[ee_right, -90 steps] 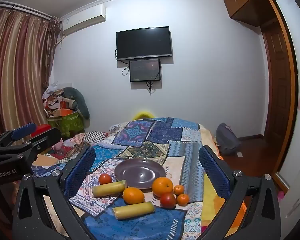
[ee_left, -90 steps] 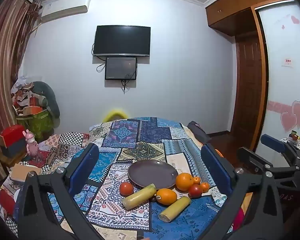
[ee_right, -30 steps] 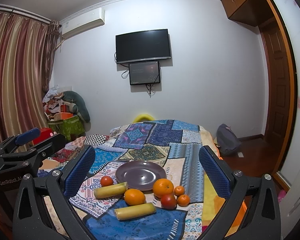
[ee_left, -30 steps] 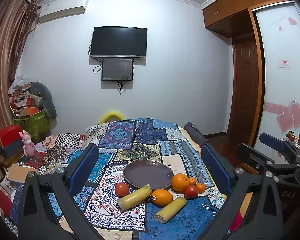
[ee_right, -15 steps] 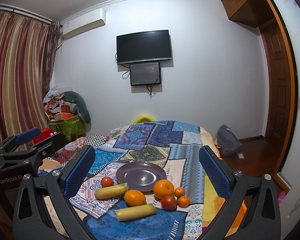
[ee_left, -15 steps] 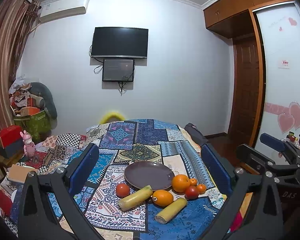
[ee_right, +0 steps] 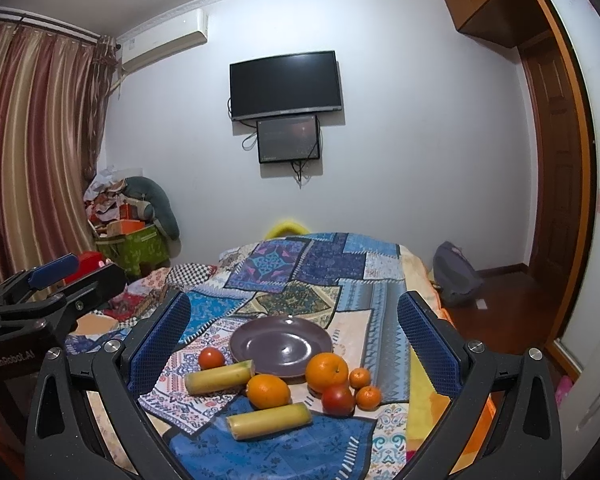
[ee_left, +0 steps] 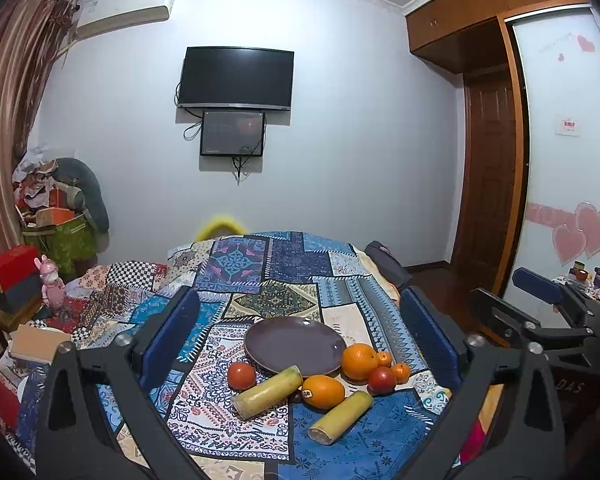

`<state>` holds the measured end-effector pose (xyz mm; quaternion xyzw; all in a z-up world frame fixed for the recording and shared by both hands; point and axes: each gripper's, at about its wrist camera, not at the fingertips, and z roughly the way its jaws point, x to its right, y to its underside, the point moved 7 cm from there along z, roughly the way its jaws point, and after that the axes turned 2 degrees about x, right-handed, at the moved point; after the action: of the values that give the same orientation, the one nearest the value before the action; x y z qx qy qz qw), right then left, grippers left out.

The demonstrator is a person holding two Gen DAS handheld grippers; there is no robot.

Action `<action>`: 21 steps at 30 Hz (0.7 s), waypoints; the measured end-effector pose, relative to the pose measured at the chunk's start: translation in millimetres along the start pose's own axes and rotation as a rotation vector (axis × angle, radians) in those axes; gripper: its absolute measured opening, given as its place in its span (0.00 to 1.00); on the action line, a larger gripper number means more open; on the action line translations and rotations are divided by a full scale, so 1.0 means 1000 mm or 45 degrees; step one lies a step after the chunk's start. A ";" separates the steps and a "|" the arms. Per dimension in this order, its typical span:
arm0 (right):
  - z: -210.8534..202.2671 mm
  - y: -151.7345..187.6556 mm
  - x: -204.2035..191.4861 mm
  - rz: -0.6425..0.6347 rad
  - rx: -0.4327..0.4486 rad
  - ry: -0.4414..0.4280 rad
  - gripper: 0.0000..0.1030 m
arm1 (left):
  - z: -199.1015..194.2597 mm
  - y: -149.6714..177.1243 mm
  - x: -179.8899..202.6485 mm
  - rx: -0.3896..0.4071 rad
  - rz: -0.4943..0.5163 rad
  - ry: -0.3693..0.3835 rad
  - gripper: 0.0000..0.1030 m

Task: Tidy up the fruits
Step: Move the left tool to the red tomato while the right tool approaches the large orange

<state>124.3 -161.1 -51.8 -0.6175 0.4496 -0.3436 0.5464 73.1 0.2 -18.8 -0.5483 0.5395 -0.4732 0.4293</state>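
An empty dark purple plate (ee_left: 294,345) (ee_right: 281,345) lies on a patchwork cloth. In front of it lie a red tomato (ee_left: 241,375) (ee_right: 211,358), two yellow-green cane pieces (ee_left: 267,391) (ee_left: 341,417), two large oranges (ee_left: 323,391) (ee_left: 359,361), a red apple (ee_left: 381,379) (ee_right: 338,399) and two small tangerines (ee_left: 383,358) (ee_left: 400,371). My left gripper (ee_left: 299,336) is open and empty, held above and short of the fruit. My right gripper (ee_right: 294,336) is open and empty, likewise short of the fruit. The right gripper shows at the right in the left wrist view (ee_left: 548,312).
The patchwork cloth (ee_left: 284,268) covers a bed or table that runs to the far wall. Clutter and boxes (ee_left: 56,236) stand at the left, a wooden door (ee_left: 486,184) at the right. A grey bag (ee_right: 456,276) lies on the floor at the right.
Both grippers have drifted only slightly; the fruit sits a little lower and nearer in both views. Nothing was taken hold of and the jaws stayed open.
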 end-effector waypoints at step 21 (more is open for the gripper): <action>0.076 0.053 0.025 0.042 -0.335 -0.083 0.58 | 0.086 0.055 -0.051 -0.328 -0.062 -0.052 0.65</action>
<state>192.8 -156.4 -118.3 -0.6872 0.4829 -0.2525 0.4805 149.2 44.5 -91.4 -0.6214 0.5735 -0.3989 0.3547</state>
